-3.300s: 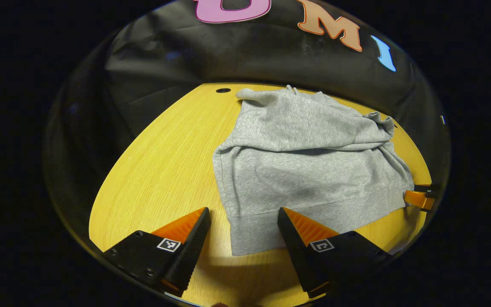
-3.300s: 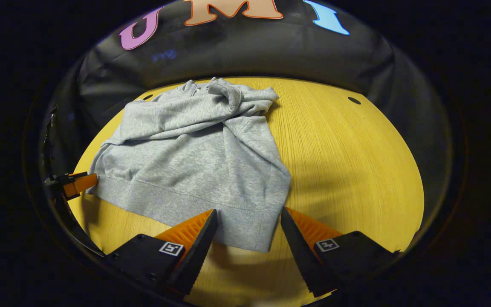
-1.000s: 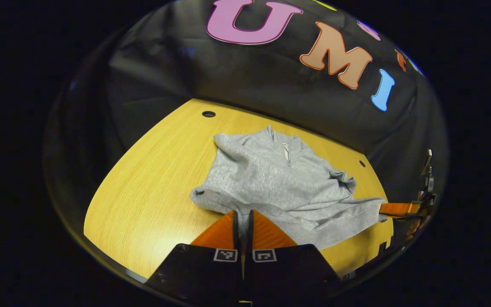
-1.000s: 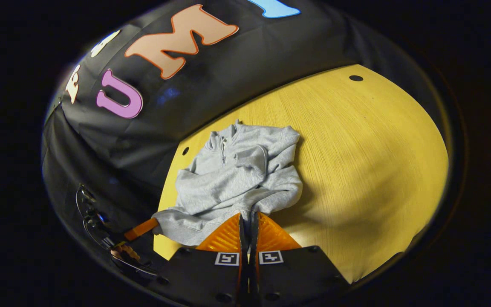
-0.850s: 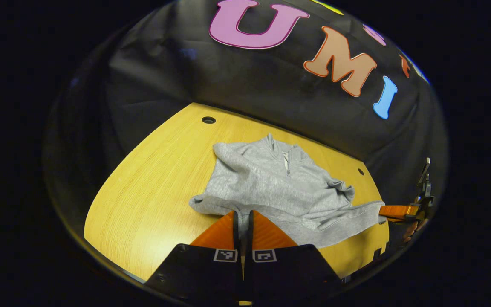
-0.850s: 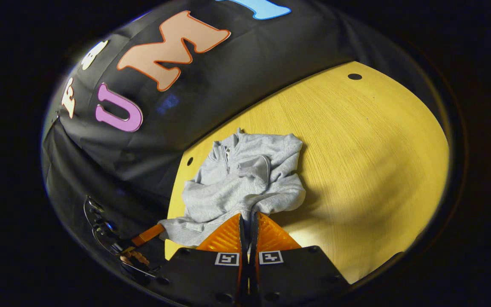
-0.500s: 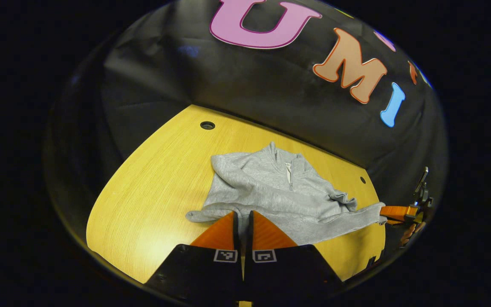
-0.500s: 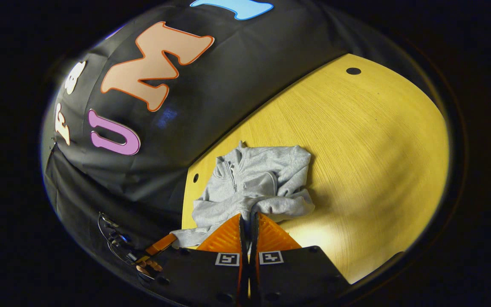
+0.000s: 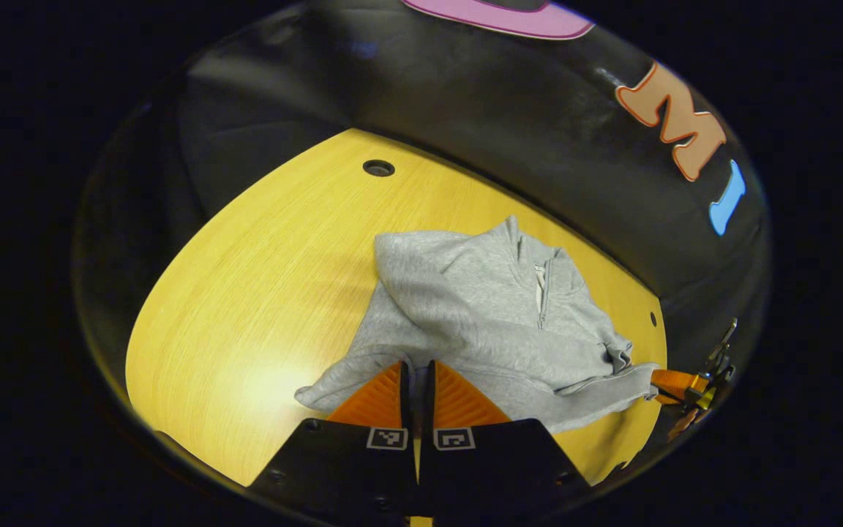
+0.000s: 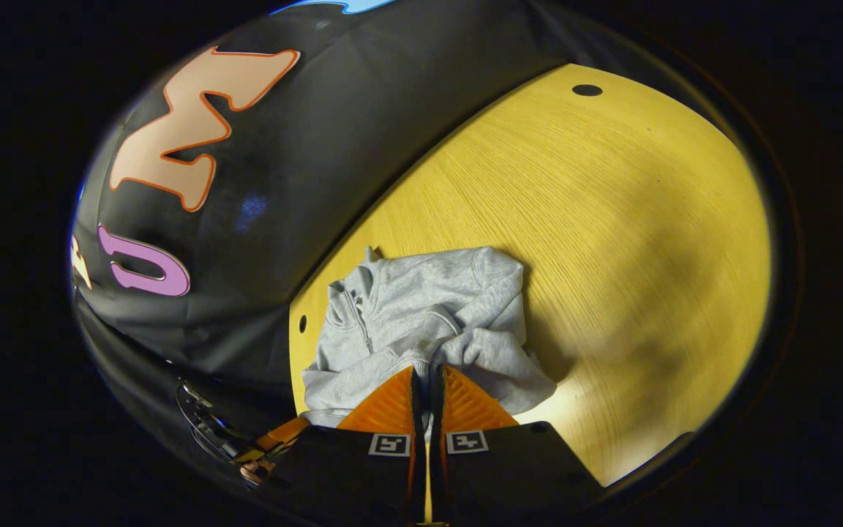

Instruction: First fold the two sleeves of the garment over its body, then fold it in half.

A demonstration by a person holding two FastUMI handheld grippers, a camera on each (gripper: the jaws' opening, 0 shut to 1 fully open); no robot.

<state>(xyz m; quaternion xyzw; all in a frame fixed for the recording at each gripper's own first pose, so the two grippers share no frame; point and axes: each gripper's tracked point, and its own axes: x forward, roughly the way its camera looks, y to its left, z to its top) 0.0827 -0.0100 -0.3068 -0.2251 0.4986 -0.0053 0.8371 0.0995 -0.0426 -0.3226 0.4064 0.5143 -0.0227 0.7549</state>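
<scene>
A grey sweatshirt (image 9: 480,307) with a short zip collar lies on the yellow wooden table (image 9: 260,293), sleeves folded across its body. My left gripper (image 9: 416,369) is shut on the hem at one bottom corner, lifted off the table. In the left gripper view the other gripper (image 9: 674,382) pinches the opposite hem corner at the far right. In the right gripper view the sweatshirt (image 10: 421,315) bunches toward its collar, and my right gripper (image 10: 426,375) is shut on the hem. The other gripper (image 10: 279,438) shows at lower left with a hand behind it.
The booth's black cloth wall (image 9: 465,110) rises just behind the table's far edge. Small round holes (image 9: 378,167) mark the tabletop near its back edge, one (image 10: 586,90) at the upper right in the right gripper view. Bare wood (image 10: 612,219) spreads to the right of the garment.
Both grippers shut on the hem corners, lifted them and have carried the bottom edge toward the collar; over the last second they moved farther forward and the lower body bunches up.
</scene>
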